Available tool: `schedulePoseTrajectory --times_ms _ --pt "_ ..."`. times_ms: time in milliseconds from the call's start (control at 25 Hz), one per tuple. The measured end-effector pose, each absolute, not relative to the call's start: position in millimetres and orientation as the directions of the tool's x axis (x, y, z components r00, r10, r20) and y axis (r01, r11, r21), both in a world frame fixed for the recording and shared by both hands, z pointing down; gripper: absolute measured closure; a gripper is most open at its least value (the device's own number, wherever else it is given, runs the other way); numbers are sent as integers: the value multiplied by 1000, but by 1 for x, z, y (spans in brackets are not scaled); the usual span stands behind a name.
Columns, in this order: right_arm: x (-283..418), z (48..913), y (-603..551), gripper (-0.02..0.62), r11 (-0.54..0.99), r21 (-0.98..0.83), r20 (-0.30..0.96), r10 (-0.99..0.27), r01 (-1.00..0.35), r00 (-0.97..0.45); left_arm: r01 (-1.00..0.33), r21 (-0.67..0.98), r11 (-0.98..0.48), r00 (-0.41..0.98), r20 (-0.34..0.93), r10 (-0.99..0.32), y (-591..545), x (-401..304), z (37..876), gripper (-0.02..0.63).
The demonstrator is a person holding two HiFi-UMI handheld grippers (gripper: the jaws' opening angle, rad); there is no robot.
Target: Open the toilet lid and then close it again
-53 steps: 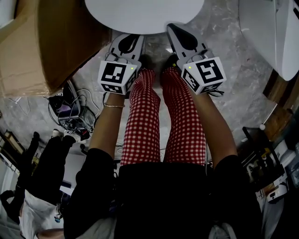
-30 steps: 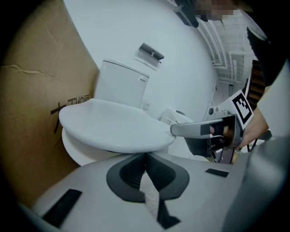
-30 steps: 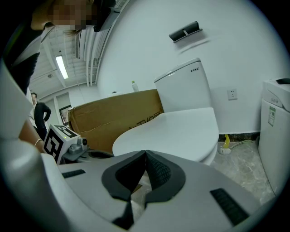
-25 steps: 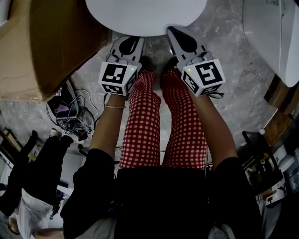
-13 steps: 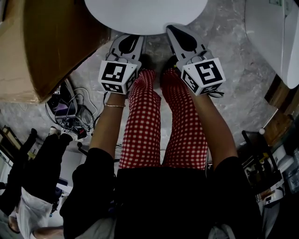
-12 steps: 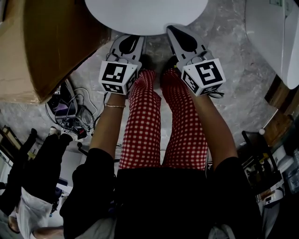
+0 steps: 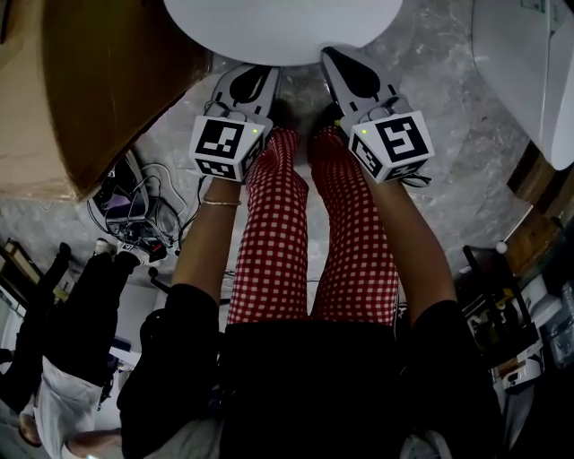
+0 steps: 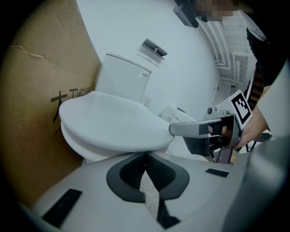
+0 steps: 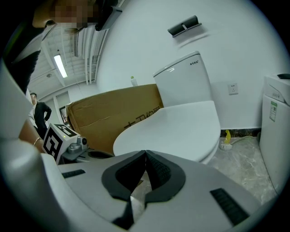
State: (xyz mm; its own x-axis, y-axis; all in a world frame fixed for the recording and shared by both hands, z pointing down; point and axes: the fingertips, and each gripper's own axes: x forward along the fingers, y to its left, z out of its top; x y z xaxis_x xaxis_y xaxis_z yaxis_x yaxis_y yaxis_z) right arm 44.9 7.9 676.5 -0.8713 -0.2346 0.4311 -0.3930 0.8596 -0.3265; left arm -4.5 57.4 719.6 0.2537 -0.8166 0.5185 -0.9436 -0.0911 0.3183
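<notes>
Hardly anything has moved in the last two seconds. The left gripper (image 7: 256, 76) and right gripper (image 7: 339, 63) still sit side by side just below the toilet lid's (image 7: 282, 22) front edge, each with jaws pressed together and holding nothing. The white lid lies flat, closed over the bowl, with a cardboard box (image 7: 99, 81) beside it.

Head view: even, moderate indoor light. White oval toilet lid (image 7: 282, 27) brightest, near blown out, no surface detail. Grey marbled floor (image 7: 448, 116) carries soft, faint shadows. Lower half dim; black clothing (image 7: 341, 385) swallows detail. Focus sharp overall.

Both gripper views: heavy fisheye bend, black vignette in corners. Close grey bodies of left gripper (image 8: 145, 156) and right gripper (image 9: 145, 154) soft, out of focus. Plain white wall (image 8: 118, 27) bright, flat. Long ceiling tube lamp (image 9: 60, 66) glares in right gripper view.
</notes>
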Motion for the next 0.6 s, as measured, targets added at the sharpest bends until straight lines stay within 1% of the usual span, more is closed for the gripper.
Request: schedulePoseTrajectory --times_ms 160,400,600 --pt "42 679 8 575 854 -331 435 -240 -402 -868 -937 327 -121 285 517 -807 60 -2 723 603" --pt "40 680 8 575 857 -331 446 -227 -395 -866 -936 342 -86 265 522 -811 58 -5 720 603" --pt "41 679 7 577 859 -331 453 -219 -391 -864 -937 333 -106 277 523 -806 60 -1 722 603"
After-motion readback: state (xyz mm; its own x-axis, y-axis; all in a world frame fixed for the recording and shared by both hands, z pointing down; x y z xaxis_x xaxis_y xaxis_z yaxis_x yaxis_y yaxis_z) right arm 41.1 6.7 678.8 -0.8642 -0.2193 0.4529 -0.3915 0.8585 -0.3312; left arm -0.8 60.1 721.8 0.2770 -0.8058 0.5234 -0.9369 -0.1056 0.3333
